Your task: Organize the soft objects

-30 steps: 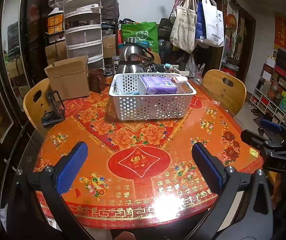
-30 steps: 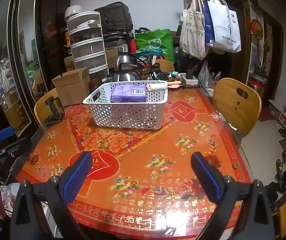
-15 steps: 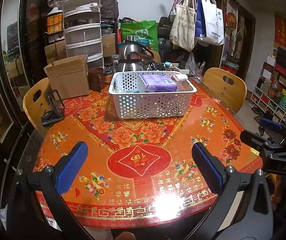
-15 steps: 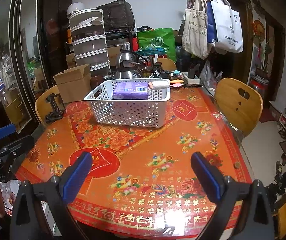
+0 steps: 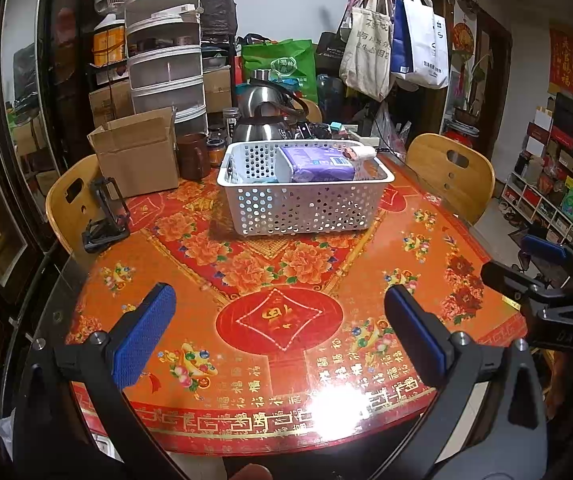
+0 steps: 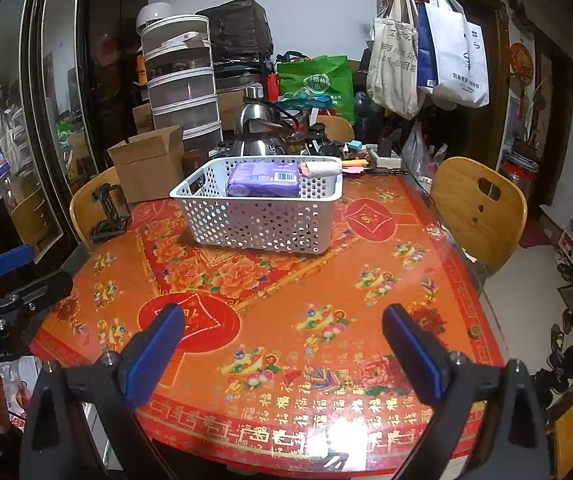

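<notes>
Both grippers hang wide apart and empty over the near table edge, the left gripper (image 5: 280,332) beside the right gripper (image 6: 284,344). Well ahead of them, the white basket (image 5: 306,204) holds a purple soft pack (image 5: 320,164).

We see a round desk (image 5: 286,320) under a glossy red-and-orange floral cover. Toward its far side stands a white perforated basket (image 5: 306,208). Left of the basket, a cardboard box (image 5: 138,156) sits open, a brown jar (image 5: 193,156) beside it. A black clamp stand (image 5: 104,220) rests near the left edge. A steel kettle (image 5: 264,122) stands behind the basket.
</notes>
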Tool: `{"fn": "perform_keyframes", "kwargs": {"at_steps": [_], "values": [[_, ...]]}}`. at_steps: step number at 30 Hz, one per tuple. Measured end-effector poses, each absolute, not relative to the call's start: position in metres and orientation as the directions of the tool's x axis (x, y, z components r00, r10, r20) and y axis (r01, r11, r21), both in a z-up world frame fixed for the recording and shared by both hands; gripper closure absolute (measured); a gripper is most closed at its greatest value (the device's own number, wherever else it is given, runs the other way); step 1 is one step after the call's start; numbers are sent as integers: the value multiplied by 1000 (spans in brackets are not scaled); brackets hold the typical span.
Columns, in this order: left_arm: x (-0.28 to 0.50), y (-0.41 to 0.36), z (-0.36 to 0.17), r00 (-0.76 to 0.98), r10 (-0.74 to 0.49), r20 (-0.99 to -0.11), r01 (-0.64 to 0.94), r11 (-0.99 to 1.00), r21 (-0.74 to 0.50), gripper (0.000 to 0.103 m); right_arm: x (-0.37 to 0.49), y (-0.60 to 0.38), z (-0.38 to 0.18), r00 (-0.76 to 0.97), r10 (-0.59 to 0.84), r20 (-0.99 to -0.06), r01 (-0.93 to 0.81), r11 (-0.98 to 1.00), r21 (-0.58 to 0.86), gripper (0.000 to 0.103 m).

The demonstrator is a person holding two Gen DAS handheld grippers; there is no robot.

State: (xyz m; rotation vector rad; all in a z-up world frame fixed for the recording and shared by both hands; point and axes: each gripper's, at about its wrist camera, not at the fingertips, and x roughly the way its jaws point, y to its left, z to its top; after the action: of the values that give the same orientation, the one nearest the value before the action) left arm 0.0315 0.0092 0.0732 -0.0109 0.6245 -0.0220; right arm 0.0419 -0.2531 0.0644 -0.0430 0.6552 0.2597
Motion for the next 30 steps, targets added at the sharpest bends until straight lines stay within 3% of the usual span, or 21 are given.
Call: {"fn": "perform_keyframes", "kwargs": {"at_steps": [30], "values": [[29, 8, 70, 806, -28, -591, 20, 1000, -20, 0, 39, -249, 60, 759, 227, -611, -260, 965, 35, 4]]}}
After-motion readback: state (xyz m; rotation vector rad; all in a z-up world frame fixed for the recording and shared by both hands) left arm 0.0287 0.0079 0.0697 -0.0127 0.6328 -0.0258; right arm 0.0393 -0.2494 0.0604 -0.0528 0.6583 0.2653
